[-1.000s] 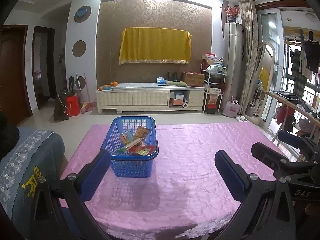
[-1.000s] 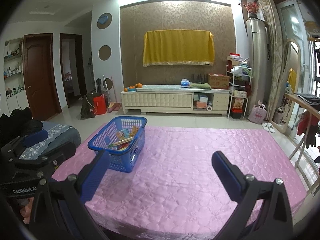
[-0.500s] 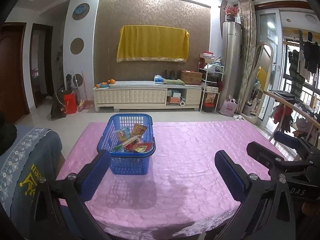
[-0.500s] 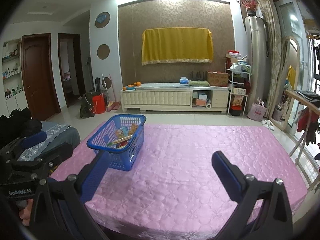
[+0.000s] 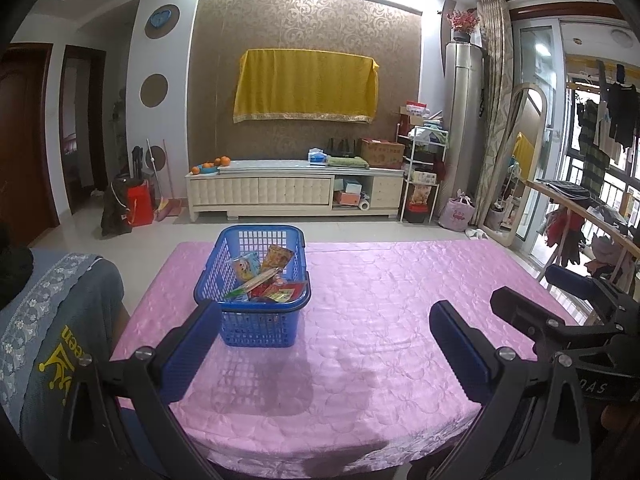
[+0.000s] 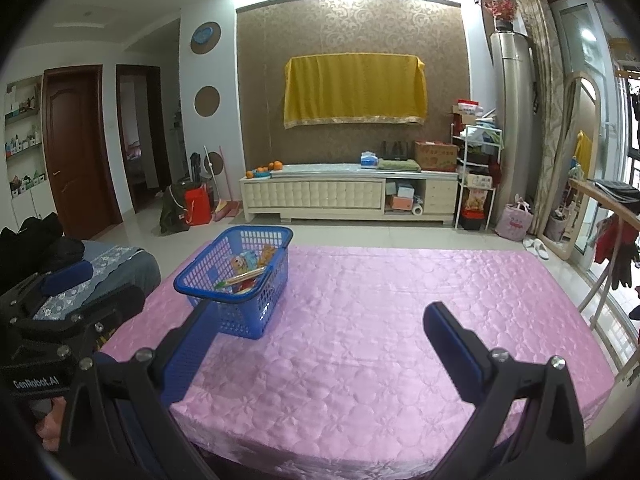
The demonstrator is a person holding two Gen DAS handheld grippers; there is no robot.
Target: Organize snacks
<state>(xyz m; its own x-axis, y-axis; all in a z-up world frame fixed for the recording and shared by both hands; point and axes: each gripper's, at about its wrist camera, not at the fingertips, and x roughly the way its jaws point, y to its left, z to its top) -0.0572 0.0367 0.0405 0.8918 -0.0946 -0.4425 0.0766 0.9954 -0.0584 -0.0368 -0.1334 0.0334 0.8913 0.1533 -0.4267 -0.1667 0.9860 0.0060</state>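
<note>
A blue plastic basket [image 5: 256,322] stands on the pink quilted tablecloth [image 5: 380,320], left of the table's middle, with several snack packets [image 5: 262,276] inside. In the right wrist view the same basket [image 6: 240,316] sits at the left, packets [image 6: 250,266] showing over its rim. My left gripper [image 5: 324,332] hovers open over the near table edge, just short of the basket, nothing between its blue pads. My right gripper [image 6: 320,334] is also open and empty, to the right of the basket. Each gripper's body shows at the other view's side.
A grey cloth-covered seat [image 5: 52,320] stands left of the table. Beyond the table lie bare floor and a white low cabinet [image 5: 292,192]. A wooden rail with hanging clothes [image 5: 576,216] runs along the right. The tablecloth right of the basket [image 6: 420,300] carries nothing.
Both views have drifted slightly; the basket sits a little nearer and more central in the left wrist view. Both grippers stay open and empty.
</note>
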